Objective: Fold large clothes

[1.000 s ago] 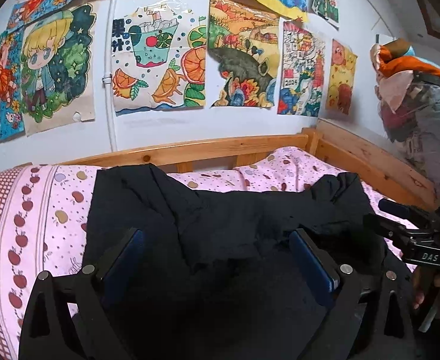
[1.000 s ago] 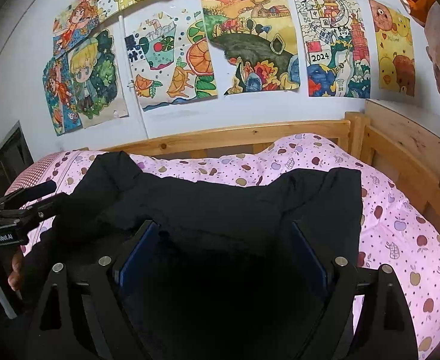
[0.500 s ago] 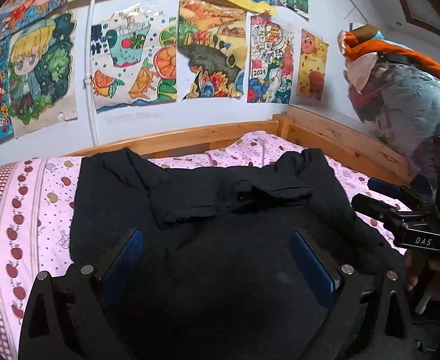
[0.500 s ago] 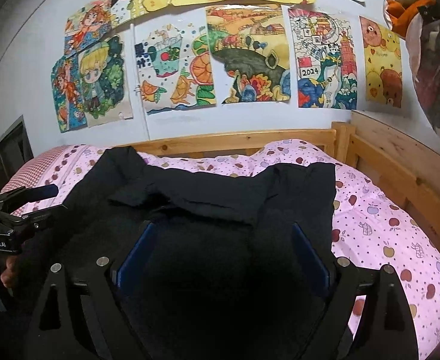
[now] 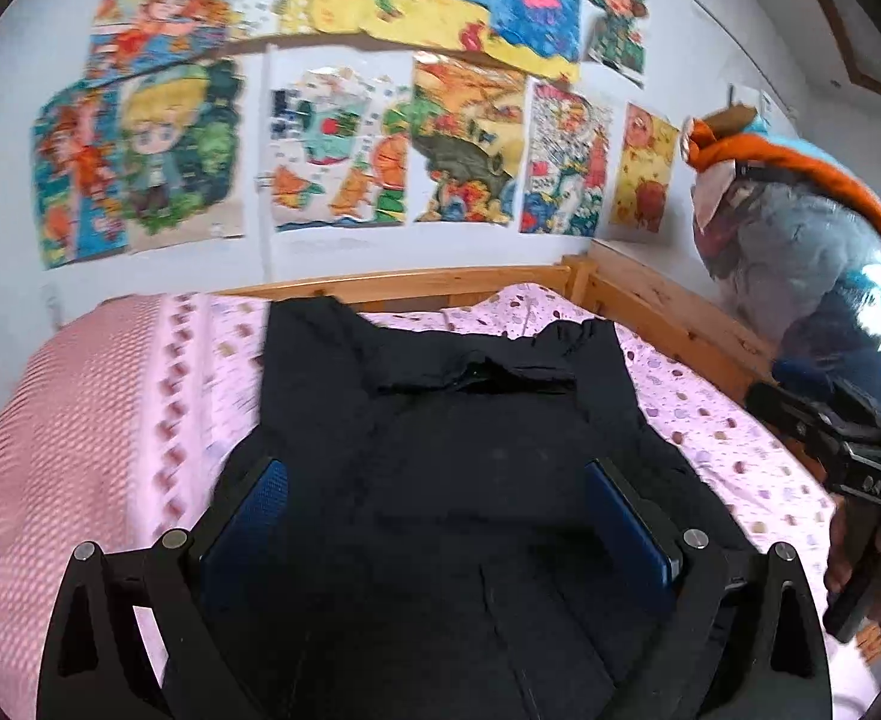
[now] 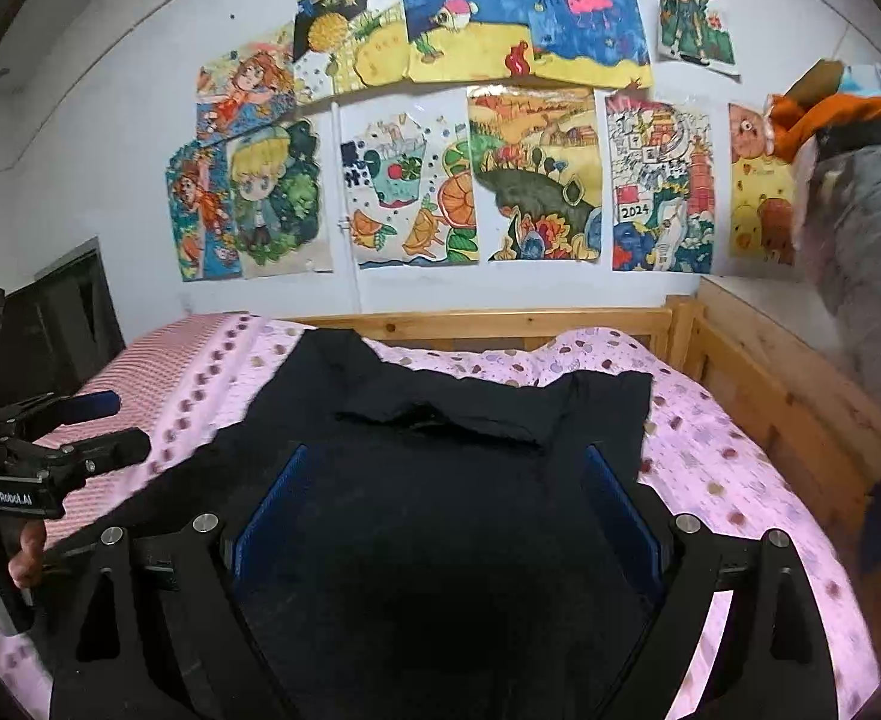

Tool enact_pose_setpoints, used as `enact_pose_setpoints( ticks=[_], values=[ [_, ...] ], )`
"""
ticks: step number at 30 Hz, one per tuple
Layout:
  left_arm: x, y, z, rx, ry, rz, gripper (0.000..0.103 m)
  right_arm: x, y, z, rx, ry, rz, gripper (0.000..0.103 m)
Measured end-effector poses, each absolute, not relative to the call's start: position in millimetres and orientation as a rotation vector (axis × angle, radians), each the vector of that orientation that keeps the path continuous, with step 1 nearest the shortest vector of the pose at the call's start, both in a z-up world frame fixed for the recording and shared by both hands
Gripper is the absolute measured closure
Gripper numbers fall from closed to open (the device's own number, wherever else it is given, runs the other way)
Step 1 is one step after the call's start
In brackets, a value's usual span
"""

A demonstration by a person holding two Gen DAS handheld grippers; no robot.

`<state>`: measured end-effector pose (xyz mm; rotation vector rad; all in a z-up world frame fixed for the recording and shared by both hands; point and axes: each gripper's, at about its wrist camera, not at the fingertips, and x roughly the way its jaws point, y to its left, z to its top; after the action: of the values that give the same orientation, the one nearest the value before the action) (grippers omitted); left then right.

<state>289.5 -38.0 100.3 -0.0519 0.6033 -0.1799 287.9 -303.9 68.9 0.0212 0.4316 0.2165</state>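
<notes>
A large black garment [image 5: 470,438] lies spread on the pink patterned bed sheet [image 5: 110,420], its collar toward the headboard wall. My left gripper [image 5: 437,516] hovers over the garment's near part, jaws wide apart, and its blue pads [image 5: 248,516] touch no cloth. In the right wrist view the same garment [image 6: 440,480] fills the middle. My right gripper [image 6: 446,504] is open above it, nothing between its pads [image 6: 620,504]. Each gripper shows in the other's view: the right gripper [image 5: 848,450] at the right edge, the left gripper [image 6: 68,450] at the left, both held by a hand.
A wooden bed frame [image 6: 770,384] runs along the far and right sides of the bed. Colourful drawings [image 6: 530,180] cover the wall. Hanging clothes [image 5: 800,270] bulge in at the right. A dark cabinet [image 6: 74,312] stands left of the bed.
Both grippers have pulled back and risen away from the garment. More of the bed and wall shows. The garment now lies flatter, with its collar area visible.
</notes>
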Motion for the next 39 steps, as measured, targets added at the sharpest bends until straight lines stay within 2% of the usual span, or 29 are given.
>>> enact_pose_setpoints(
  ticks=[6,11,22,28,39],
  values=[
    [192.8,-15.5,152.4,-0.152,0.612,-0.147,0.003,189.5,-290.5,102.3,-0.009,0.545,0.259,0.016],
    [111.7,-11.0,174.3,-0.103,0.581,-0.147,0.003,95.8,-276.1,121.6,-0.089,0.523,0.294,0.016],
    [-0.8,-10.0,175.2,-0.013,0.580,-0.145,0.002,-16.0,-250.4,127.1,-0.153,0.580,0.369,0.015],
    [-10.8,-12.7,160.8,0.038,0.678,-0.133,0.002,-29.5,-240.1,110.6,-0.244,0.648,0.388,0.015],
    [60.6,-44.2,96.6,0.266,0.763,-0.274,0.002,36.6,-246.5,47.0,-0.369,0.772,0.349,0.015]
  ],
)
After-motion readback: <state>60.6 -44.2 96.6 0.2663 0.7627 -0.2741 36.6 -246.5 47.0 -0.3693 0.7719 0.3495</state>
